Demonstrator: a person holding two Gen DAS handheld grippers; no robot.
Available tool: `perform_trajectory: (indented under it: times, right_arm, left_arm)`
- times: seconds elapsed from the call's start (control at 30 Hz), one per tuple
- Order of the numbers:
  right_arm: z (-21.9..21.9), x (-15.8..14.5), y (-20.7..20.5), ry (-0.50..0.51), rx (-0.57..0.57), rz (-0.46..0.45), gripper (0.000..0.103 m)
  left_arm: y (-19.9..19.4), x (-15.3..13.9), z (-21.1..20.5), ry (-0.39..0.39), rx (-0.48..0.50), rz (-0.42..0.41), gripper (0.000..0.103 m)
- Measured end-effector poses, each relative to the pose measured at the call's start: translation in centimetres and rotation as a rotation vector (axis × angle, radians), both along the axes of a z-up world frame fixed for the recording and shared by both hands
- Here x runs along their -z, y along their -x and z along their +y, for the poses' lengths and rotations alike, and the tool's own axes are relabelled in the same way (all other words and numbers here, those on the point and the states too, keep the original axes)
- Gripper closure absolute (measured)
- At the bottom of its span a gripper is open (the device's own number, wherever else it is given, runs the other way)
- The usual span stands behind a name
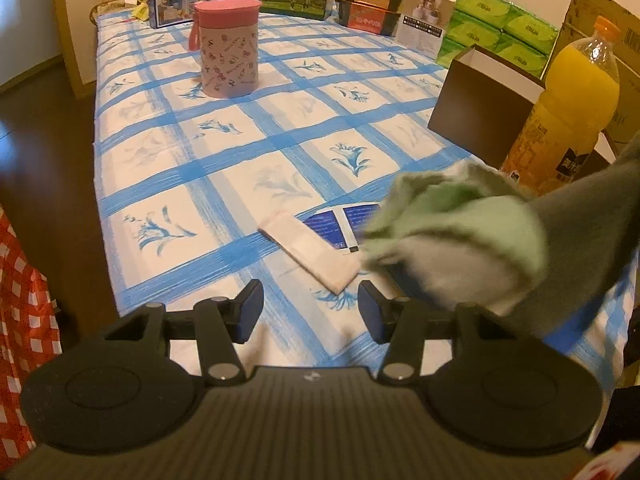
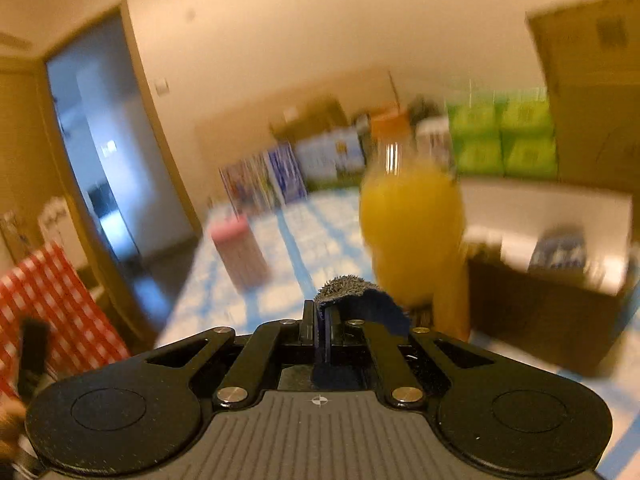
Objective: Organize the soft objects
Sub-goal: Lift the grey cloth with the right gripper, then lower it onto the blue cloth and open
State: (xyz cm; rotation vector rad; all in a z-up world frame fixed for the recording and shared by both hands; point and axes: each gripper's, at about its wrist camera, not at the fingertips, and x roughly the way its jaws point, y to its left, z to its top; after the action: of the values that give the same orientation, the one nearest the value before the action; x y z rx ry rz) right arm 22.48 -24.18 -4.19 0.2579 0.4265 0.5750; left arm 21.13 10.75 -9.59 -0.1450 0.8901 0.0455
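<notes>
Pinched between the pressed-together jaws of the right gripper is a dark blue cloth with a nubby grey underside, its free end curling up and rightward past the fingertips. Seen from the left wrist, a pale green cloth, soft and crumpled, is held up beside a grey sleeve, above the table's near right part. Nothing is held by the left gripper; its jaws are spread. Below lies a blue-checked tablecloth, on which a flat pink packet, a pink-lidded canister and an orange juice bottle are set.
</notes>
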Motion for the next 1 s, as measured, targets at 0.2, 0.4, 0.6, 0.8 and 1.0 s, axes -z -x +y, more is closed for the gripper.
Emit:
perform_trajectory:
  times: [0.2, 0.4, 0.6, 0.8, 1.0]
  right_arm:
    - [-3.3, -4.7, 2.4, -0.042, 0.048, -0.106, 0.100]
    - [-5.5, -6.6, 3.0, -0.142, 0.042, -0.124, 0.100]
    - [-5.5, -3.5, 2.1, -0.092, -0.095, 0.151, 0.100]
    - [-2.1, 4.4, 0.8, 0.115, -0.232, 0.534, 0.100]
    - [0.8, 9.1, -2.1, 0.308, -0.148, 0.564, 0.100]
  left_arm:
    - [1.5, -0.8, -0.2, 0.012, -0.004, -0.020, 0.055]
    - [2.4, -1.3, -0.6, 0.019, 0.008, -0.032, 0.055]
    - [2.5, -0.9, -0.8, 0.016, 0.014, -0.017, 0.055]
    - [2.2, -0.4, -1.1, 0.014, 0.021, -0.001, 0.055]
    - [2.0, -0.1, -1.6, 0.010, 0.032, 0.014, 0.055]
